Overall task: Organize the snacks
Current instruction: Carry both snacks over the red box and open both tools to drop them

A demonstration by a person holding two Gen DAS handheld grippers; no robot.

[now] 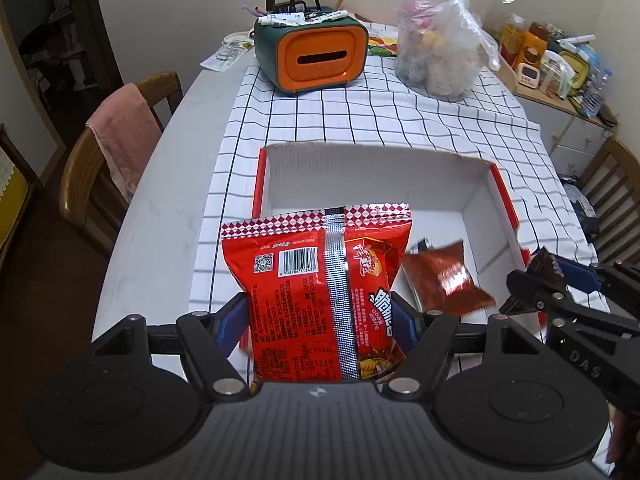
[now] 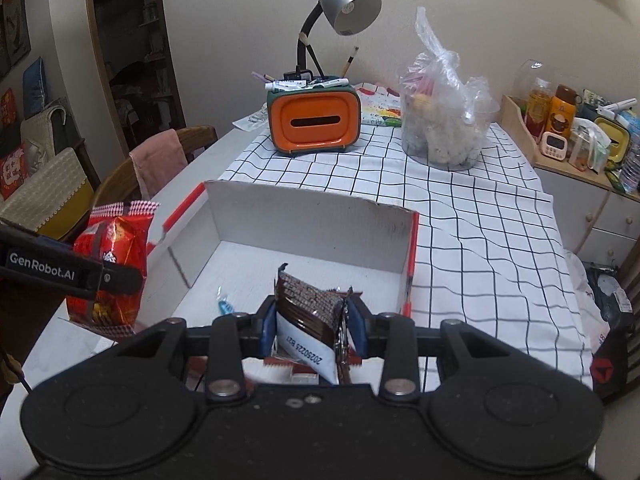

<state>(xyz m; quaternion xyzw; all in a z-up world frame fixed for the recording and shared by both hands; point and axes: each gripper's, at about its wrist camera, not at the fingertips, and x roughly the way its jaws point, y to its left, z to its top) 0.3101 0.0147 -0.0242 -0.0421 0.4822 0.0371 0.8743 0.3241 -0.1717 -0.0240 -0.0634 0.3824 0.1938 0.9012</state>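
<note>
My left gripper (image 1: 320, 320) is shut on a big red snack bag (image 1: 320, 280), held upright above the near left edge of a white cardboard box with red rim (image 1: 376, 176). A small red-brown packet (image 1: 444, 276) lies tilted inside the box. My right gripper (image 2: 312, 320) is shut on a brown snack packet (image 2: 312, 300) over the box's (image 2: 312, 224) near side. In the right wrist view, the left gripper (image 2: 116, 280) and its red bag (image 2: 112, 240) are at the left. In the left wrist view, the right gripper (image 1: 548, 276) shows at the right with the brown packet (image 1: 542, 260).
A small blue candy (image 2: 226, 304) lies on the box floor. An orange and green pen holder (image 2: 312, 124), a desk lamp (image 2: 344, 4) and a clear plastic bag of snacks (image 2: 444, 132) stand at the far end of the checked cloth (image 2: 480, 240). A chair with a pink towel (image 1: 124, 136) is left.
</note>
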